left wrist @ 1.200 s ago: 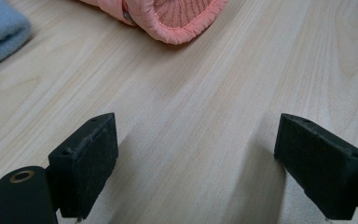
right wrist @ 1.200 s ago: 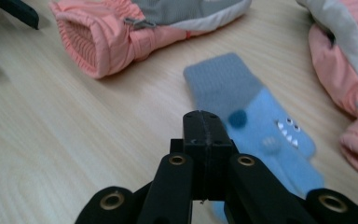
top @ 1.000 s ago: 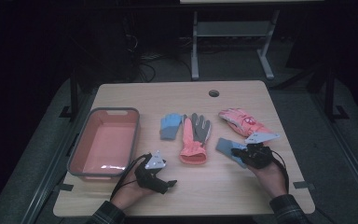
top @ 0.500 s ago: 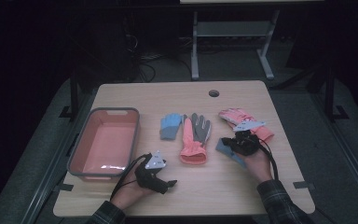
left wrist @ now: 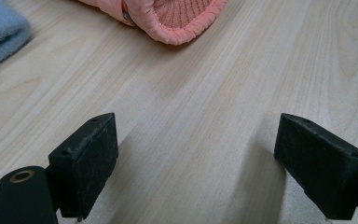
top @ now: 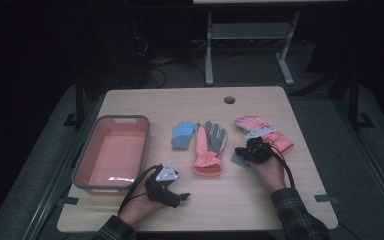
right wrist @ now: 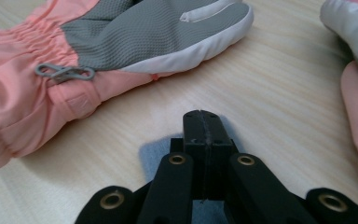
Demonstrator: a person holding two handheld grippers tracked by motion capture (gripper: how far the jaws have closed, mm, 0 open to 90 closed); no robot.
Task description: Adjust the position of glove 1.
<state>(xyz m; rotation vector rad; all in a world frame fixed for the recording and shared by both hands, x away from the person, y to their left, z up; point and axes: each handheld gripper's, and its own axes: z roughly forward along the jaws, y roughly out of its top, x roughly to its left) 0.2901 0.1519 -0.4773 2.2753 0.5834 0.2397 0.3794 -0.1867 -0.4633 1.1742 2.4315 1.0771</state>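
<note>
Left gripper (left wrist: 196, 163) jaws wide apart, empty, over light wooden table (left wrist: 205, 102); right gripper (right wrist: 204, 122) jaws pressed together over small blue fabric piece (right wrist: 156, 156), grip unclear.

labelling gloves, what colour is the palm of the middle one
Grey, with a white edge; the middle glove shows best in the right gripper view.

A pale wooden bench (top: 300, 200) fills the middle of the high view, with a round dark hole (top: 229, 100) near its upper edge. At centre left sits a pink bin (top: 82, 160) with a grey rim. Right of it lie a small blue glove (top: 182, 136), touching a pink and grey glove (top: 210, 147), and a third pink glove (top: 252, 124) at centre right. A metal stand (top: 250, 32) and floor cables (top: 155, 75) show at the top.
</note>
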